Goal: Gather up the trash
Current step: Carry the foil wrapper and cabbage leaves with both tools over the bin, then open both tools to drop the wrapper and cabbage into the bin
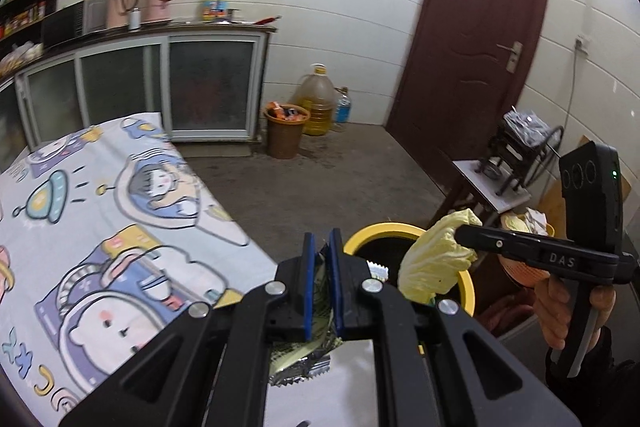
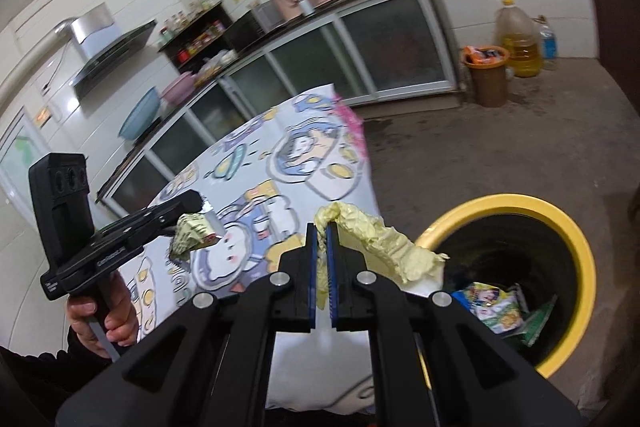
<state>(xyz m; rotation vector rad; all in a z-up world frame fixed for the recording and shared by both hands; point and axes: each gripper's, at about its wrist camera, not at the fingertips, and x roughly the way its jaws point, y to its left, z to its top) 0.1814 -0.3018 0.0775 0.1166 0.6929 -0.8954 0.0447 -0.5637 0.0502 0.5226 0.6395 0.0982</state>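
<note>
The left gripper (image 1: 323,259) pinches a crumpled foil wrapper (image 1: 316,343) just beside the yellow-rimmed bin (image 2: 576,247). The right gripper (image 2: 322,247) clamps a pale cabbage leaf (image 2: 380,247) above that bin's rim, beside the cartoon tablecloth (image 1: 100,227).

Between the fingers of the left gripper (image 1: 323,247): crumpled silver foil wrapper (image 1: 304,359), above the edge of the cartoon-print cloth-covered table (image 1: 100,227). In the right gripper (image 2: 322,231): pale yellow cabbage leaf (image 2: 384,247), over the rim of the yellow-rimmed round bin (image 2: 576,259), right of the table. Inside the bin: printed wrappers (image 2: 494,307). Farther back by the glass-fronted cabinet (image 1: 208,87): brown plastic bin (image 1: 285,135).
</note>
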